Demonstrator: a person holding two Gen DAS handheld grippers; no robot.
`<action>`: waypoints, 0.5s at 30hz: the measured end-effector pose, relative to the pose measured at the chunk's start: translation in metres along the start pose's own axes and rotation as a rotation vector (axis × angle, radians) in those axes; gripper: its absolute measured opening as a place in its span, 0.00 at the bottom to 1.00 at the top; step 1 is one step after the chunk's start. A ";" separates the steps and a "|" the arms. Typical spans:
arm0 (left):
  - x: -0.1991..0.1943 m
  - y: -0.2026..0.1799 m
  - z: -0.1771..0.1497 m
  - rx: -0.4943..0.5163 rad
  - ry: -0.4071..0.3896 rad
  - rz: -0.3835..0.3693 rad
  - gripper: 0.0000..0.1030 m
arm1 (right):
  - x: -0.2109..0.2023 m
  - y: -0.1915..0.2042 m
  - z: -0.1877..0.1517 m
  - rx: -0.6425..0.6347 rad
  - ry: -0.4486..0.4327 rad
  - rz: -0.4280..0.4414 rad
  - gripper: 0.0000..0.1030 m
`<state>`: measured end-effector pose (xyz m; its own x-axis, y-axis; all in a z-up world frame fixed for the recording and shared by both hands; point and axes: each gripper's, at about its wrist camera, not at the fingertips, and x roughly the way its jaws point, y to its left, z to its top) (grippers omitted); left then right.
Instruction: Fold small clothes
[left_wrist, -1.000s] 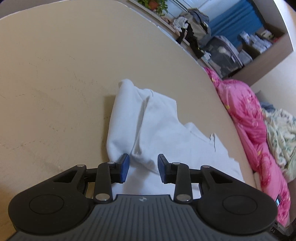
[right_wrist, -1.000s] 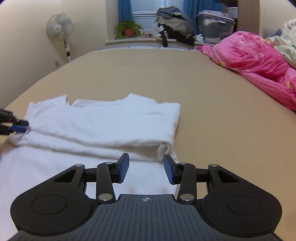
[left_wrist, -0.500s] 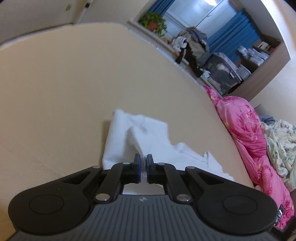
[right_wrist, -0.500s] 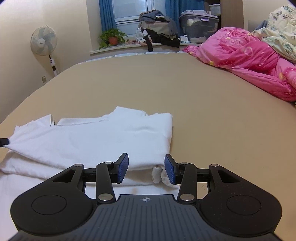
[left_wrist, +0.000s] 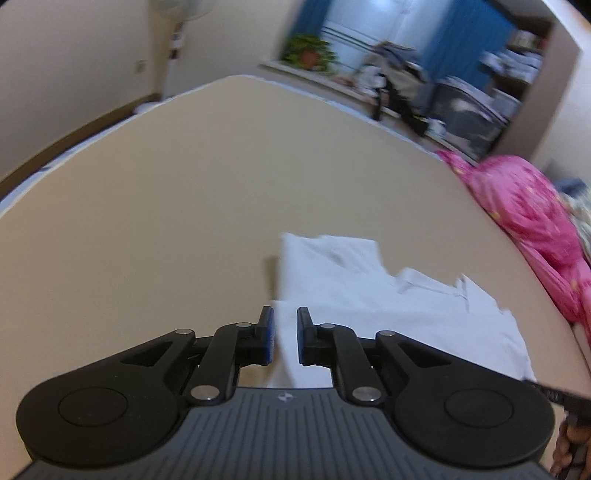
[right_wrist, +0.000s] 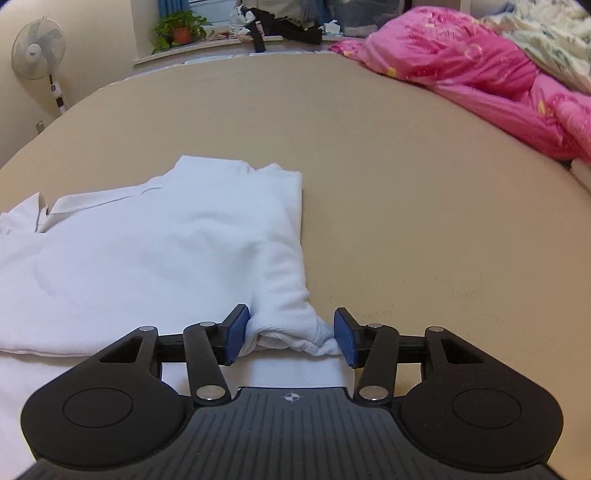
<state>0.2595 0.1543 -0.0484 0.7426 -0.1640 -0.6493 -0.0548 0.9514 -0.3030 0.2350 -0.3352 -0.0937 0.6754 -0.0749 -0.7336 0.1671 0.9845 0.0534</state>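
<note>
A white garment (right_wrist: 155, 258) was spread on the tan bed (right_wrist: 406, 184), partly folded over itself and filling the lower left of the right wrist view, so the job looked maybe halfway done. The right gripper (right_wrist: 291, 338) was seen with its fingers parted wide around a bunched corner of cloth low in the centre, blue pads touching the fabric on both sides but nothing clamped. The left gripper (left_wrist: 282, 334) was parted by a narrow gap, with the garment's edge lying under and past the tips and nothing pinched. The fabric looked like soft, light knit, so it would probably sag and slide if grabbed by one layer. A hold on the doubled corner or the stitched hem looked safest. A pink quilt (right_wrist: 480, 74) was heaped at the upper right.
</note>
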 end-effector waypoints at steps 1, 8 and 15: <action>0.008 -0.002 -0.004 0.010 0.022 -0.009 0.14 | 0.000 0.001 0.000 -0.003 0.000 -0.003 0.50; 0.036 -0.006 -0.018 0.085 0.103 0.100 0.28 | -0.005 -0.004 0.002 0.033 0.017 -0.001 0.50; 0.043 -0.001 -0.040 0.149 0.151 0.084 0.48 | -0.004 -0.011 -0.006 0.056 0.022 0.011 0.52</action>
<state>0.2650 0.1357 -0.1036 0.6309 -0.1092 -0.7682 -0.0045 0.9895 -0.1444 0.2263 -0.3450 -0.0957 0.6618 -0.0602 -0.7473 0.2001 0.9748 0.0987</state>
